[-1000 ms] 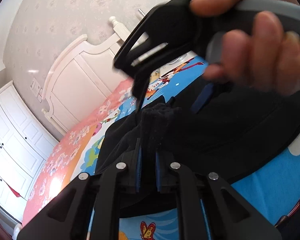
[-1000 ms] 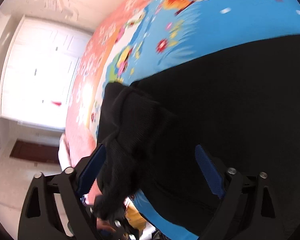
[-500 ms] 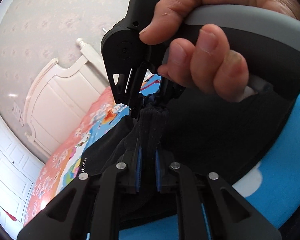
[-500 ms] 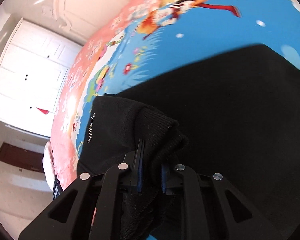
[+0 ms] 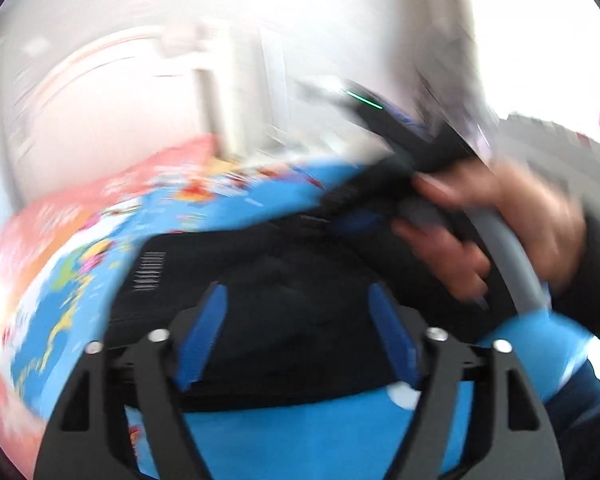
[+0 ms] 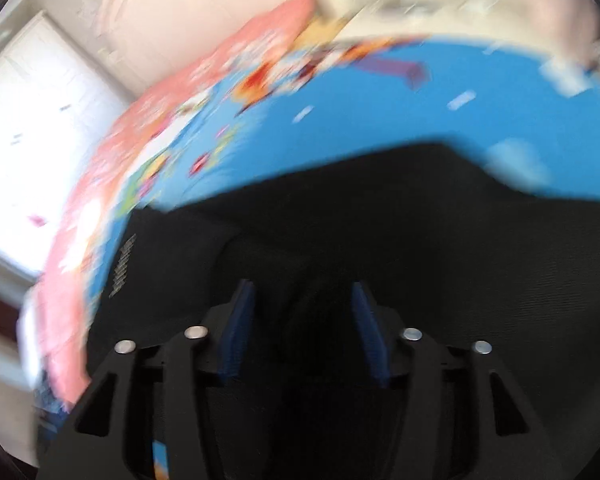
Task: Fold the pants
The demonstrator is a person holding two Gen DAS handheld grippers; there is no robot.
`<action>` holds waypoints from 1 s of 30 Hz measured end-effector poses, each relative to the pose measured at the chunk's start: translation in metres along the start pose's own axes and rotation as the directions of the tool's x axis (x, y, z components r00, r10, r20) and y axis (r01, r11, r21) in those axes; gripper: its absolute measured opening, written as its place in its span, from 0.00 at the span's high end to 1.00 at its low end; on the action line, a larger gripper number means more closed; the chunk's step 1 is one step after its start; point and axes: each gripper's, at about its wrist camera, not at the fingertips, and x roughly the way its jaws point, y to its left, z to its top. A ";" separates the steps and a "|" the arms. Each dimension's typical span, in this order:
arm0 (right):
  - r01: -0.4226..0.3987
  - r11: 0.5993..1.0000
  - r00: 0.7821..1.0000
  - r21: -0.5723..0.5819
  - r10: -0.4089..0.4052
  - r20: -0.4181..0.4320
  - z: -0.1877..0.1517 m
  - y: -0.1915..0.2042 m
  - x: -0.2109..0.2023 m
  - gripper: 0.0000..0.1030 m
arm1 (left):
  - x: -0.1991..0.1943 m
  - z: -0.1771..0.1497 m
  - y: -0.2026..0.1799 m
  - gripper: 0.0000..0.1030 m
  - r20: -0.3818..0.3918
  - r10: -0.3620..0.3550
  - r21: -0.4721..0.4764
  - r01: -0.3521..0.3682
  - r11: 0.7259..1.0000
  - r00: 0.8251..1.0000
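Both grippers have released the cuff: left gripper [image 5: 296,332] and right gripper [image 6: 302,328] are opening, spread above black pants [image 6: 440,248] on the bed [image 6: 380,100].

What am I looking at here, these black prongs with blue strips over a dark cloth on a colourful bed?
No robot: a person carries a hand-held gripper in each hand, each with a camera looking along its two fingers. One picture is from the left gripper, the other from the right gripper. The blue strips are the finger pads. Black pants lie on a cartoon-print bedsheet. Both grippers' jaws are opening over the cloth; neither pinches it. In the left view, the person's right hand is seen holding the other gripper. Everything is motion-blurred.
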 end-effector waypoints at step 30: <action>0.141 0.969 0.988 -0.205 -0.125 0.088 -0.111 0.068 0.000 0.12 | 0.080 0.044 0.149 0.69 -0.241 0.065 -0.256 -0.128 0.958 0.968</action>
